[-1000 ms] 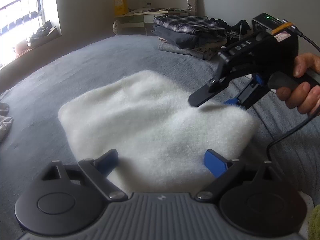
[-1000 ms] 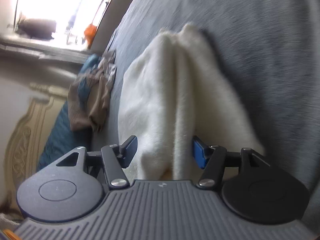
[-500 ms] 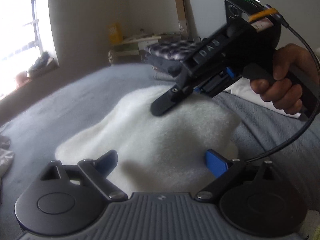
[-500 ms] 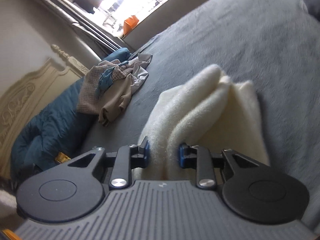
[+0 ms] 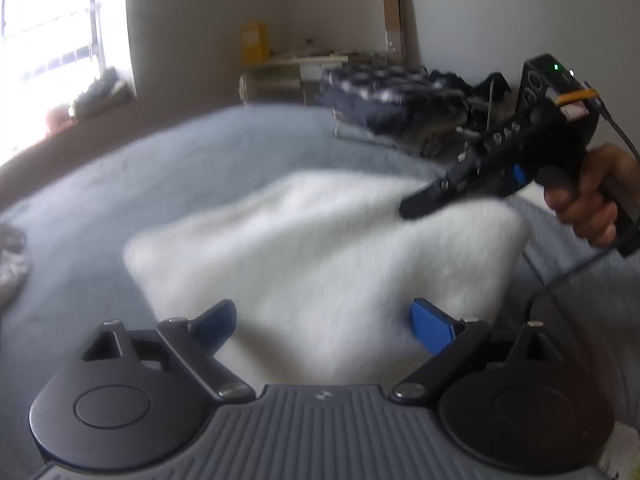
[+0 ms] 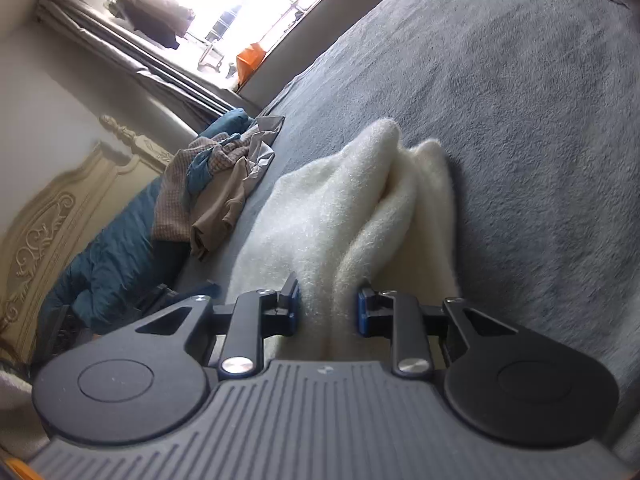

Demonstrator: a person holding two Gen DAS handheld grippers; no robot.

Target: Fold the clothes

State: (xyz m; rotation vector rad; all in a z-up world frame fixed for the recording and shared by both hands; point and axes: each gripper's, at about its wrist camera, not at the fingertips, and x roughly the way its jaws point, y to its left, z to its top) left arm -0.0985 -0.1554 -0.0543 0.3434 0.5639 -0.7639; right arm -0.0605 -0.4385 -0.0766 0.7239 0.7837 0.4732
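A bunched edge of the white fleece garment (image 6: 340,216) is pinched by the right gripper (image 6: 328,308) above the grey bed (image 6: 520,100) (mid-fold, seemingly); the left gripper (image 5: 320,320) is held spread — a laying-over and smoothing is called for.

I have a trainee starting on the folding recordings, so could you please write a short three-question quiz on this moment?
1. True or false: the right gripper is shut on the white fleece garment.
2. The left gripper is: A) open, with the garment lying between its fingers; B) shut on the garment; C) out of view.
3. Fill in: beside the headboard, a heap of unfolded clothes lies on the grey ____.

Key: 1 true; 2 A; 3 bedspread.
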